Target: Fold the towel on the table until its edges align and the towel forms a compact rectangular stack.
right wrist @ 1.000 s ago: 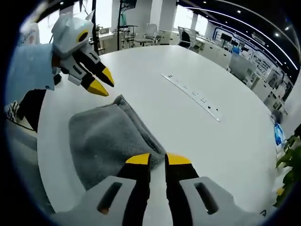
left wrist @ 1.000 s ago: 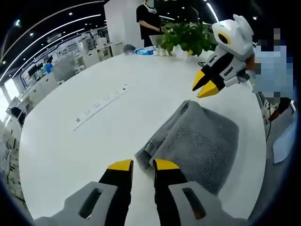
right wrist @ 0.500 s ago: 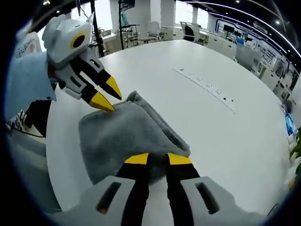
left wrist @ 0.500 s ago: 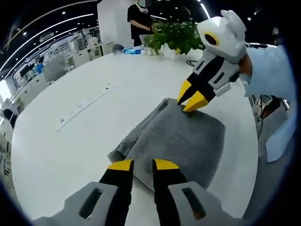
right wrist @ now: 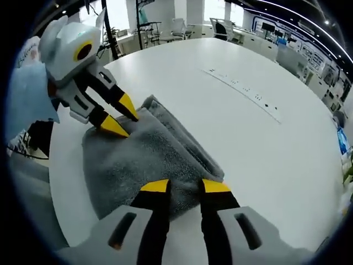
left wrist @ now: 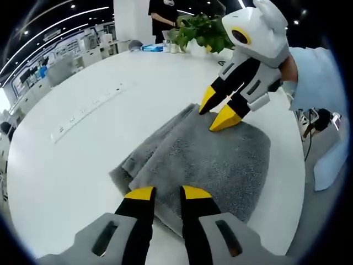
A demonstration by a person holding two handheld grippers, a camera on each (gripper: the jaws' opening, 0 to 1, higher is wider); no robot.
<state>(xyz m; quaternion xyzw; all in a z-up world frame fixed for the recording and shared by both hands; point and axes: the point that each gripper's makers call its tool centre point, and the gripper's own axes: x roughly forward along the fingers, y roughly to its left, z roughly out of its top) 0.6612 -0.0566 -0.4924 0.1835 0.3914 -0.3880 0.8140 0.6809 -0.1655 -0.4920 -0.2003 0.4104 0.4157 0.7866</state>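
In the left gripper view, the left hand-held gripper point(left wrist: 167, 192) rises from the bottom with its two yellow-tipped jaws a narrow gap apart and nothing between them; the tips hover at the near edge of the grey towel point(left wrist: 204, 160). The towel lies folded in layers on the white table point(left wrist: 71, 160), the stacked edges showing along its left side. At the towel's far edge the right hand-held gripper point(left wrist: 216, 109) comes in from the upper right, its jaws parted and both yellow tips down on or just above the cloth. Far back on the table stand a green potted plant point(left wrist: 203, 32) and a person in dark clothes point(left wrist: 162, 14). A row of small dark marks point(left wrist: 85, 109) runs along the table to the left.

In the right gripper view, the right hand-held gripper point(right wrist: 186, 186) has its jaws somewhat apart, holding nothing, tips over the near edge of the towel point(right wrist: 138, 160). The left hand-held gripper point(right wrist: 121, 116) enters from the upper left, jaws spread, tips at the towel's far corner. The white table point(right wrist: 265, 143) stretches away to the right.
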